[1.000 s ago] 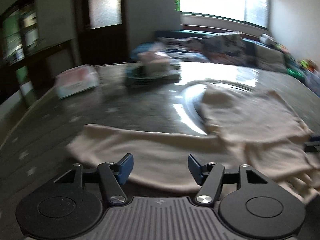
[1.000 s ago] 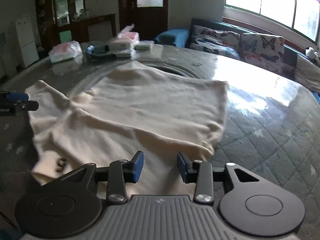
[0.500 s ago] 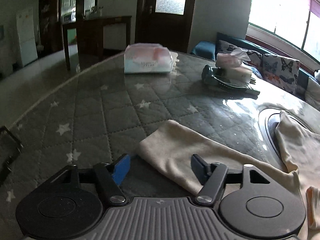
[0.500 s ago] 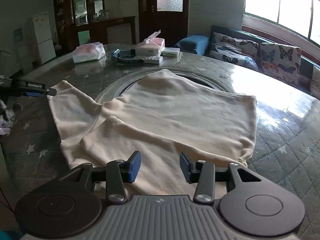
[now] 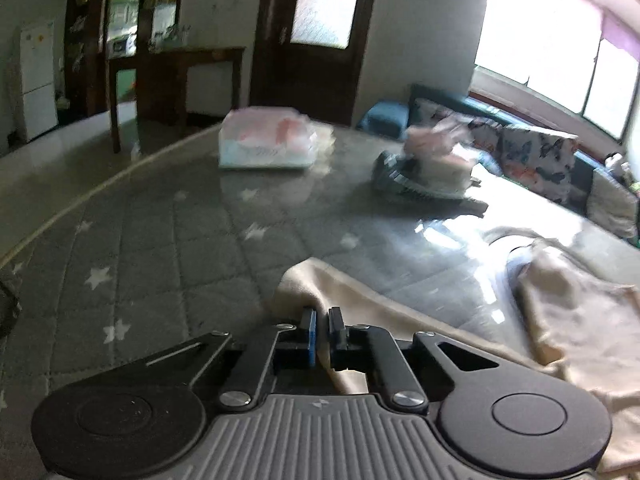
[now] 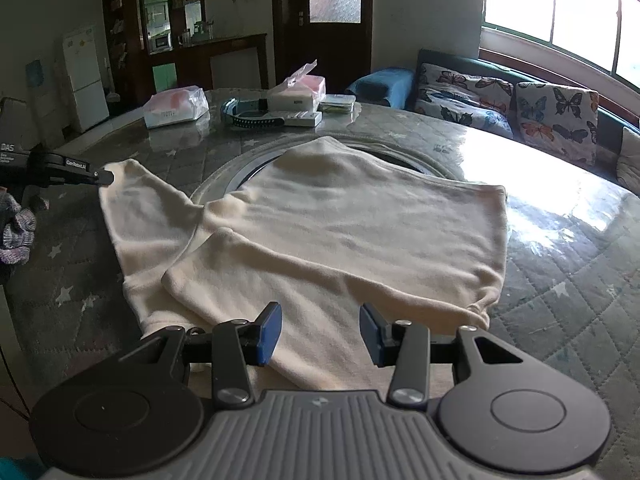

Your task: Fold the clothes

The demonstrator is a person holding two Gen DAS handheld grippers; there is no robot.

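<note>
Lying spread on the round table [image 6: 560, 280], the cream garment [image 6: 340, 232] had one sleeve [image 6: 136, 208] stretched out toward the table's left edge and the other sleeve [image 6: 280, 264] already laid across the body. The left gripper [image 5: 320, 334] had its jaws pinched together on the cuff end of the outstretched sleeve, a ridge of cloth rising between the blue pads; in the right wrist view its tip [image 6: 102, 177] met the same cuff corner. The right gripper [image 6: 320, 332] hovered over the near hem with jaws partly spread and nothing between them.

Risks, as judged from this moment: the pinch took only a narrow bite at the cuff edge, so a quick lift could pull the cloth free; dragging the sleeve rather than lifting it could tug the folded sleeve and body out of line, because nothing pinned the body down; the glossy cover might let the whole garment slide.

Materials: the garment looked like soft, matte, slightly fleecy knit, limp and thick enough to form rounded folds. The table bore a grey quilted cloth with white stars under a clear reflective sheet, with a circular inset [image 6: 224, 168] partly hidden by the garment. Wrapped tissue packs [image 6: 176, 106] and a dark ribbed object [image 6: 248, 118] sat well apart at the far side.
</note>
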